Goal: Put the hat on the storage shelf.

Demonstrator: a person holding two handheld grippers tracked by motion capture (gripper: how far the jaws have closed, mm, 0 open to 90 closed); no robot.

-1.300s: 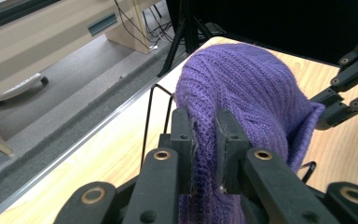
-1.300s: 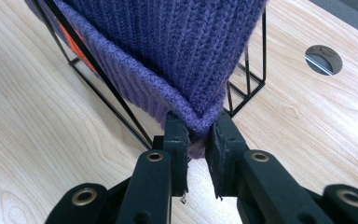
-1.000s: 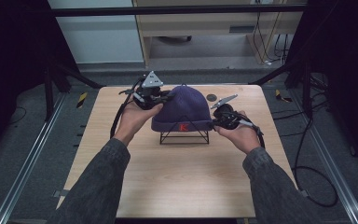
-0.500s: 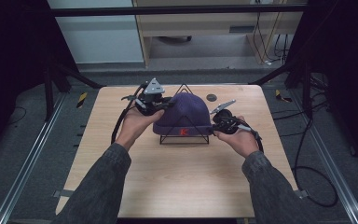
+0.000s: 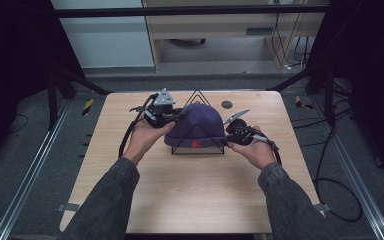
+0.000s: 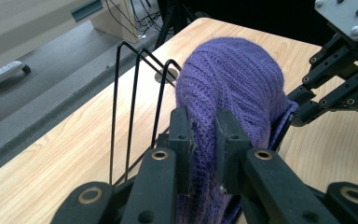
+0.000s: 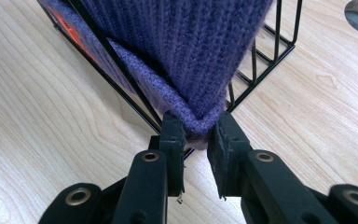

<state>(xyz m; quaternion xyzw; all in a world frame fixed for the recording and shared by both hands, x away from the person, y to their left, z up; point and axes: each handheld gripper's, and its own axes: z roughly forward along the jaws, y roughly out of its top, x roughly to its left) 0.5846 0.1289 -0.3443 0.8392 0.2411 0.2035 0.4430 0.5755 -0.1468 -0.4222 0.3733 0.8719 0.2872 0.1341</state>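
A purple knit hat with a red label sits among the triangular frames of a black wire rack at the table's middle. My left gripper is shut on a fold of the hat's left side, with knit pinched between the pads. My right gripper is shut on the folded cuff at the hat's lower right corner, just outside the rack's wires. The left gripper view also shows the right gripper beyond the hat.
A small dark disc lies on the wooden table behind the rack to the right. Cables trail from both grippers. A pale cabinet stands on the floor past the far edge. Dark frame posts flank the table.
Both grippers have brought the hat down and back over the rack. The rear triangle now shows behind it and a front triangle crosses its face.
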